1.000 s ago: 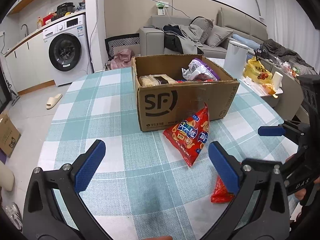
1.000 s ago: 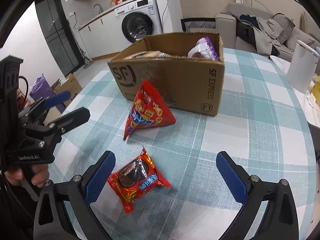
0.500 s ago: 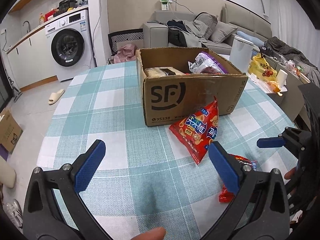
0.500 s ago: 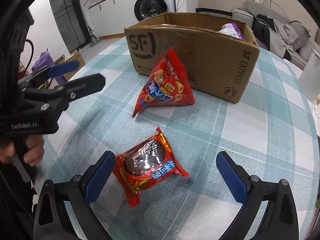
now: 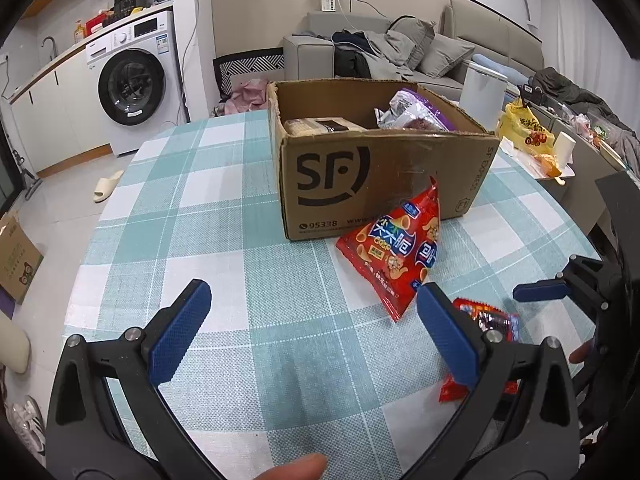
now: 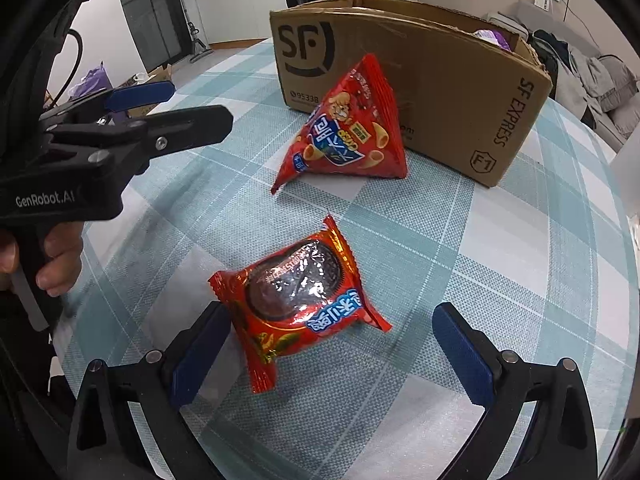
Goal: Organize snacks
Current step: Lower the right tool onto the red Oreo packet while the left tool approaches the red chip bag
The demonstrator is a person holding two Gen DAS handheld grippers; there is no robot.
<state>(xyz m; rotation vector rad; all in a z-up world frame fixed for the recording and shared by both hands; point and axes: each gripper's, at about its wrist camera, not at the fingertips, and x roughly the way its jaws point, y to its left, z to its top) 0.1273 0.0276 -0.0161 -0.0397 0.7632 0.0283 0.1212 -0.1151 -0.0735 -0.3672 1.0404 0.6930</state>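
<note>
Right gripper (image 6: 326, 350): jaws spread wide, hovering over the cookie pack (image 6: 298, 300), which is lying on the tablecloth (image 6: 500, 280) between them, left pad just beside its edge. Left gripper (image 5: 312, 334): also spread, gripping nothing. Chip bag (image 6: 344, 128) leaning against the box (image 6: 452, 88) (other snacks lying inside).

Red cookie packet (image 5: 486, 322) half hidden behind left hand-held gripper (image 5: 316, 332) finger.
</note>
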